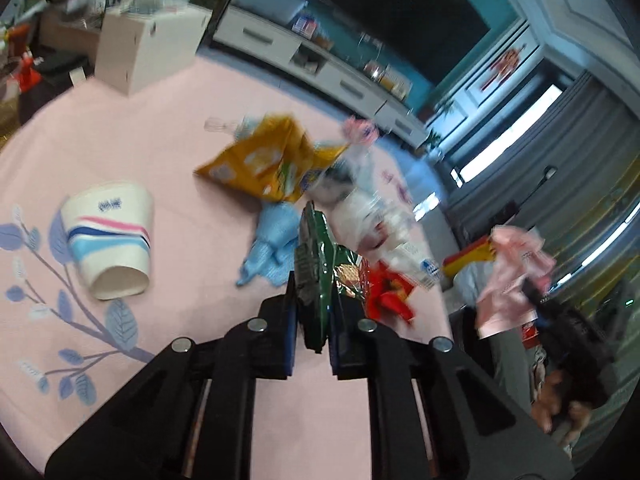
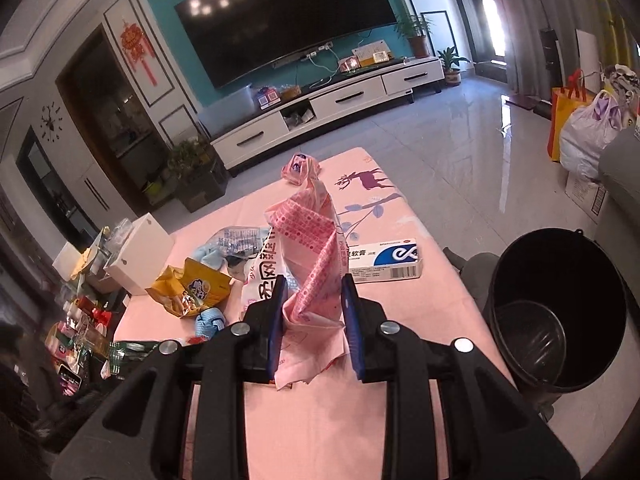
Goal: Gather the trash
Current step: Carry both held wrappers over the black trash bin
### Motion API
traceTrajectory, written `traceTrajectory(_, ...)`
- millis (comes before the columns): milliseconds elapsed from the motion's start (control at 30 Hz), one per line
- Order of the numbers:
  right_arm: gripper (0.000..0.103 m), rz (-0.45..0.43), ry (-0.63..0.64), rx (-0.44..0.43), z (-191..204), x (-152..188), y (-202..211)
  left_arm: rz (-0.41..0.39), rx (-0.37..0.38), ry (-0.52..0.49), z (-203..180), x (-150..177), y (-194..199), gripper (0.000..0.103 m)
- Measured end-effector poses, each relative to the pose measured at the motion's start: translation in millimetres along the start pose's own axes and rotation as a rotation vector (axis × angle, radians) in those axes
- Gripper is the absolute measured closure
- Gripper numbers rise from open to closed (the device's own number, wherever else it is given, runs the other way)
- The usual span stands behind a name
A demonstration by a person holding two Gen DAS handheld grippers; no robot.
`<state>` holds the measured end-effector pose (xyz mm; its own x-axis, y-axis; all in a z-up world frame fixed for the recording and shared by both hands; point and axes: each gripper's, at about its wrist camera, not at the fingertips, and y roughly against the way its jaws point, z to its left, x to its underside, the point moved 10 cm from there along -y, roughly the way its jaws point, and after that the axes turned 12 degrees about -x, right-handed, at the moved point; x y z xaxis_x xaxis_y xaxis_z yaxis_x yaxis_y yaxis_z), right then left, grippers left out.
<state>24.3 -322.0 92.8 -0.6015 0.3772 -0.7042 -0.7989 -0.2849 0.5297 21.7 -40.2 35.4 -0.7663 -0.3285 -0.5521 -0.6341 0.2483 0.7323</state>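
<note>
A big black TV (image 2: pixel 288 16) hangs on a blue-green wall. Under it stands a long white cabinet (image 2: pixel 332 108) with drawers. Potted plants (image 2: pixel 416 36) sit at its right end. A red knot decoration (image 2: pixel 138 50) hangs on the wall to the left, near a black wall clock (image 2: pixel 51 120). The table (image 2: pixel 360 420) has a pink cloth with a purple deer (image 2: pixel 366 180) on it. The floor (image 2: pixel 472 152) is shiny.

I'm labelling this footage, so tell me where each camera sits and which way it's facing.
Left wrist: on the left gripper, looking down its fingers at the pink tablecloth, green snack wrapper clamped; right gripper visible.
Right wrist: on the right gripper, facing the TV and black bin, holding a pink wrapper.
Shared: yellow snack bag, white box.
</note>
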Motion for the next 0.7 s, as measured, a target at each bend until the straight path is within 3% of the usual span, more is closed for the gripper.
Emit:
traceTrajectory(167,0.075,-0.037,0.009,0.029,-5.2,-1.9,16.4,-0.036,0.064,-0.018,-24.6,-3.1,31.6,0.090)
traceTrajectory(367,0.075,-0.090,0.021,0.070,-15.7,-8.9,44.8,-0.083,0.088,-0.088,-67.6,0.0,46.2,0.090)
traceTrajectory(700,0.075,-0.188,-0.031,0.215,-76.0,-21.3,92.8,-0.079,0.145,-0.224,-163.8,28.4,30.7,0.090)
